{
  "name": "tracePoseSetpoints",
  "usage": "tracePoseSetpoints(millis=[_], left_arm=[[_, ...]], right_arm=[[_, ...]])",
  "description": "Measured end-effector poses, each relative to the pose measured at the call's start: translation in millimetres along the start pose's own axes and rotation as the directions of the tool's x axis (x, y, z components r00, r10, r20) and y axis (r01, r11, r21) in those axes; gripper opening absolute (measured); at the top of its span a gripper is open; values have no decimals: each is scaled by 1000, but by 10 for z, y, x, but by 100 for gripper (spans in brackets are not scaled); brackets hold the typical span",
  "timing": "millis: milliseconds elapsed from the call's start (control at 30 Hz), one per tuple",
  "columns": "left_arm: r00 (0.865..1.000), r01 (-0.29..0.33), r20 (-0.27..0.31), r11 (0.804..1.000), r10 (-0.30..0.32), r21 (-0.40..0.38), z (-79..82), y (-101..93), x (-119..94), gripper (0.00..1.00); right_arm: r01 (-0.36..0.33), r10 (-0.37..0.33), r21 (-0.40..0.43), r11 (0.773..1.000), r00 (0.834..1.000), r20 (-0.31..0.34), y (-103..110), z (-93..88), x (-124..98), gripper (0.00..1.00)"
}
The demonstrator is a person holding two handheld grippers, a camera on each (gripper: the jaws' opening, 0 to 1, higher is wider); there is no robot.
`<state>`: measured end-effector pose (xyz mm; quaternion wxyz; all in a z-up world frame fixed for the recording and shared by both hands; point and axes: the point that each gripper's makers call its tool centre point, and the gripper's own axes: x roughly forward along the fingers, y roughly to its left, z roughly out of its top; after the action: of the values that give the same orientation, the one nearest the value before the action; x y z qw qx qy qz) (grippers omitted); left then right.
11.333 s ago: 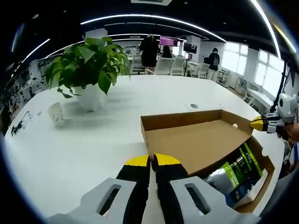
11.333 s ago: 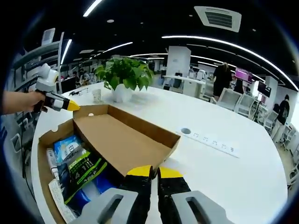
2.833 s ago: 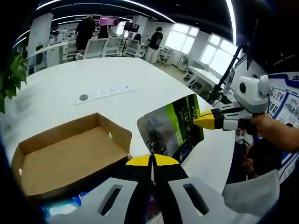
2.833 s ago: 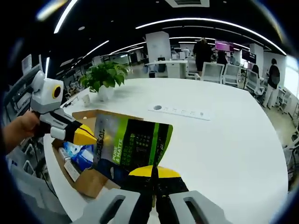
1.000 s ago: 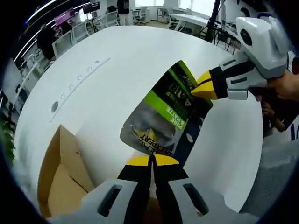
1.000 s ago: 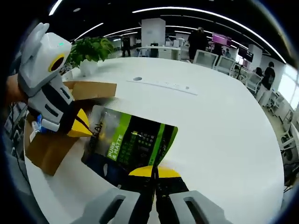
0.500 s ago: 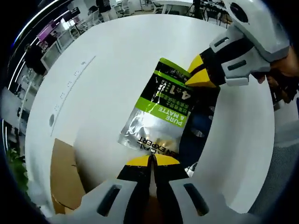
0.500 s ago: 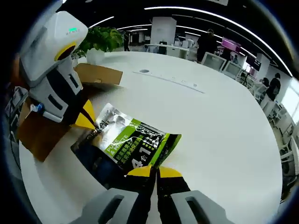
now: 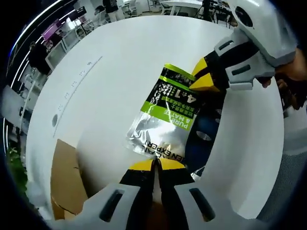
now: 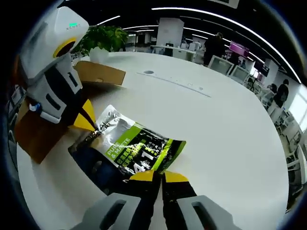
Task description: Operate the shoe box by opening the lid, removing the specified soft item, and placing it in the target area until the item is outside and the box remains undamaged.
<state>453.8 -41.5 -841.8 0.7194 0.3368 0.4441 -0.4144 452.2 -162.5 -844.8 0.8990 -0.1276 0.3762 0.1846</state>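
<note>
A soft foil pouch (image 9: pixel 168 115), green, black and silver with a dark blue part, lies flat on the white table (image 9: pixel 120 62) outside the box. My left gripper (image 9: pixel 154 165) is shut on its near edge. My right gripper (image 9: pixel 204 81) comes in from the right, pinching the far corner. In the right gripper view the pouch (image 10: pixel 136 151) lies just ahead of my right gripper (image 10: pixel 154 176), which is shut on its edge. My left gripper (image 10: pixel 86 120) holds the pouch's left corner. The brown shoe box (image 10: pixel 96 74) stands behind, lid open.
The box's cardboard wall (image 9: pixel 64 175) sits at the lower left of the left gripper view. A potted plant (image 10: pixel 103 40) stands far back on the table. A power strip (image 10: pixel 180 84) is set in the table top. Office chairs and people are in the distance.
Over the last second the pouch has come down from hanging between the grippers to lying flat on the table. Both grippers have stayed closed on its edges.
</note>
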Motion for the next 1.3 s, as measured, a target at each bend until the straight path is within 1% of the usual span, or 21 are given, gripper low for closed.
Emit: tracePoseSetpoints(millis=[67, 133, 167, 200, 233, 300, 400, 500, 567, 800, 1000, 1100, 1233, 1300], left_arm=[[1000, -4, -8, 1000, 4, -19, -23, -6, -14, 2], [1000, -6, -8, 999, 5, -32, -43, -10, -40, 3], [1000, -1, 3, 999, 1, -48, -34, -14, -49, 3], [1000, 4, 16, 996, -2, -89, -17, -28, -55, 3], [1000, 11, 24, 994, -9, -105, -2, -36, -81, 4], [999, 6, 39, 995, -2, -104, 17, -41, -130, 8], [998, 7, 66, 995, 0, -103, 65, -64, -206, 9], [995, 13, 99, 993, -2, -115, 122, -73, -270, 13], [992, 30, 123, 991, -14, -129, 162, -101, -309, 14], [985, 40, 169, 990, -16, -138, 231, -157, -457, 15], [980, 45, 197, 987, -14, -155, 198, -179, -604, 17], [977, 51, 212, 984, -15, -168, 165, -181, -692, 19], [975, 44, 223, 982, -2, -185, 112, -139, -779, 22], [973, 47, 231, 980, -1, -191, 88, -130, -816, 24]], right_arm=[[-7, 7, -1, 1000, 1000, -2, 19, -4, -11, 1], [8, -8, -18, 1000, 1000, -2, -1, -4, -30, 3], [8, -8, -15, 1000, 1000, 0, -3, 1, -37, 3], [8, -8, -13, 1000, 1000, 2, -4, 7, -49, 4], [11, -11, -13, 1000, 1000, 2, -5, 13, -66, 5], [21, -21, -22, 1000, 1000, 8, -21, 30, -102, 7], [22, -22, -21, 1000, 1000, 22, -31, 67, -154, 8], [23, -22, -16, 1000, 999, 39, -40, 115, -206, 9], [24, -23, -21, 999, 999, 46, -32, 143, -245, 10], [19, -17, -31, 999, 997, 70, -9, 230, -374, 13], [13, -9, -53, 999, 997, 75, 34, 247, -496, 15], [3, 1, -60, 998, 997, 76, 73, 263, -553, 19], [-12, 20, -100, 995, 997, 73, 148, 278, -635, 21], [-19, 26, -102, 995, 997, 70, 178, 287, -682, 23]])
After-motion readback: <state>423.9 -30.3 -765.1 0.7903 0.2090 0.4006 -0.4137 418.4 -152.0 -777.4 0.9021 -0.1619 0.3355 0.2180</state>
